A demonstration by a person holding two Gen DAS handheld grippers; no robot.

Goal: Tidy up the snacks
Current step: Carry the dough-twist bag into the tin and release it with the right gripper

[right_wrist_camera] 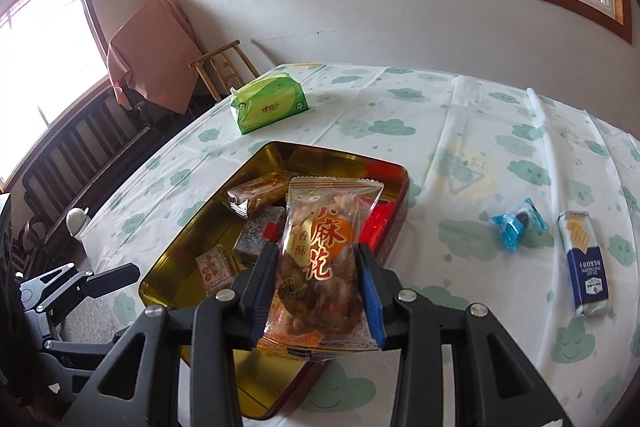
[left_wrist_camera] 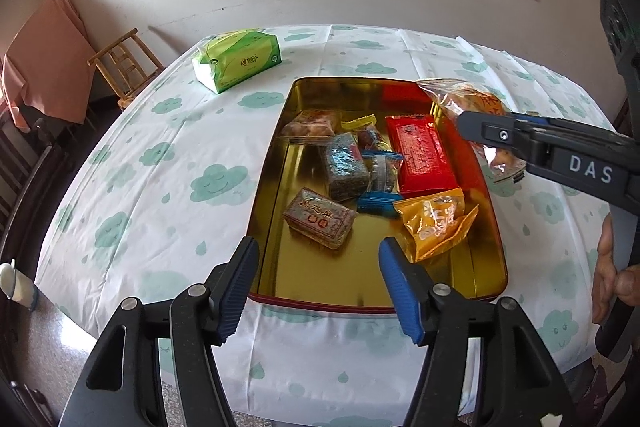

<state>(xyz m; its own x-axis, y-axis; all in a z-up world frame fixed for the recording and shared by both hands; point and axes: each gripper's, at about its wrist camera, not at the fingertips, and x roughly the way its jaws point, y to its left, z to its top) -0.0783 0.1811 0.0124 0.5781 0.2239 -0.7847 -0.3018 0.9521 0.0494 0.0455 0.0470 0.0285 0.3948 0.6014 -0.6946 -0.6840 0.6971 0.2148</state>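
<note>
A cloud-print table [right_wrist_camera: 460,131] carries an open gold tin [left_wrist_camera: 276,163] already holding several wrapped snacks. The right gripper [right_wrist_camera: 316,291] has its fingers clamped on the sides of a clear bag [right_wrist_camera: 320,251] of fried twists, held over the tin's right edge. The left gripper [left_wrist_camera: 318,287] waits over the tin's near edge, fingers apart and empty. A blue candy [right_wrist_camera: 518,225] and a wafer bar [right_wrist_camera: 586,263] lie on the table, right of the tin, well apart from it.

Likely risks: the slick bag slipping from the side pinch, the brittle twists cracking under pressure, or the bag catching the tin's rim and landing outside.
</note>
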